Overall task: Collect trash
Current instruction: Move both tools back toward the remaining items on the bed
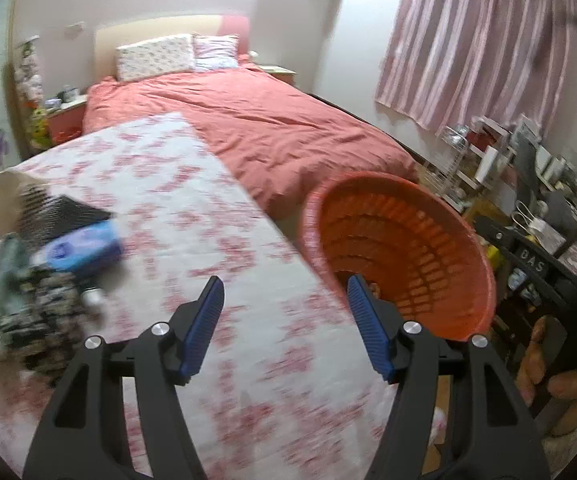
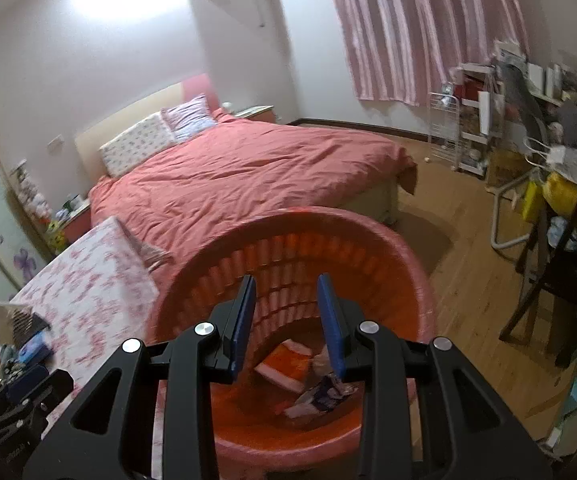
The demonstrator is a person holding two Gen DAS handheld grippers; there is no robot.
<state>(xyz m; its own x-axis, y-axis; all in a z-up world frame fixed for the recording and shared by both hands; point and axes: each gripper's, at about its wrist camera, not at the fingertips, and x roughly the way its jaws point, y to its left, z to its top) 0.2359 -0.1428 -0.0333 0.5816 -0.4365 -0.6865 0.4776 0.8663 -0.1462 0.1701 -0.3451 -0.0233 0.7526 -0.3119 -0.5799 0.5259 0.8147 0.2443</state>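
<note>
My left gripper (image 1: 284,296) hangs over the floral-covered table (image 1: 192,240) with its blue-padded fingers (image 1: 208,312) spread wide and nothing between them. My right gripper (image 2: 286,312) sits above the mouth of the orange basket (image 2: 400,264), its fingers parted to a moderate gap, also holding nothing.

The basket is round, slatted plastic, orange-red with a paler rim, standing off the table's right edge between the table and the bed (image 2: 248,172). In the right wrist view I can see trash at its bottom: an orange-and-white packet (image 2: 288,364) and a crumpled white-and-blue wrapper (image 2: 320,396). Any print on them is too blurred for me to read. In the left wrist view my right finger covers most of the basket's floor.

At the table's left end lies a heap still on the cloth: a blue packet (image 1: 84,248), a black comb-like piece (image 1: 60,212) and a dark patterned bundle (image 1: 36,308). All of it is motion-smeared, so I cannot tell what the bundle is or read the blue packet's label.

Beyond, the bed carries a salmon quilt and two pillows (image 1: 176,56). Pink striped curtains (image 1: 468,48) hang to the right above cluttered shelves (image 1: 508,168). On a dark frame near the shelves I can read the letters "DAS" (image 1: 532,266).
</note>
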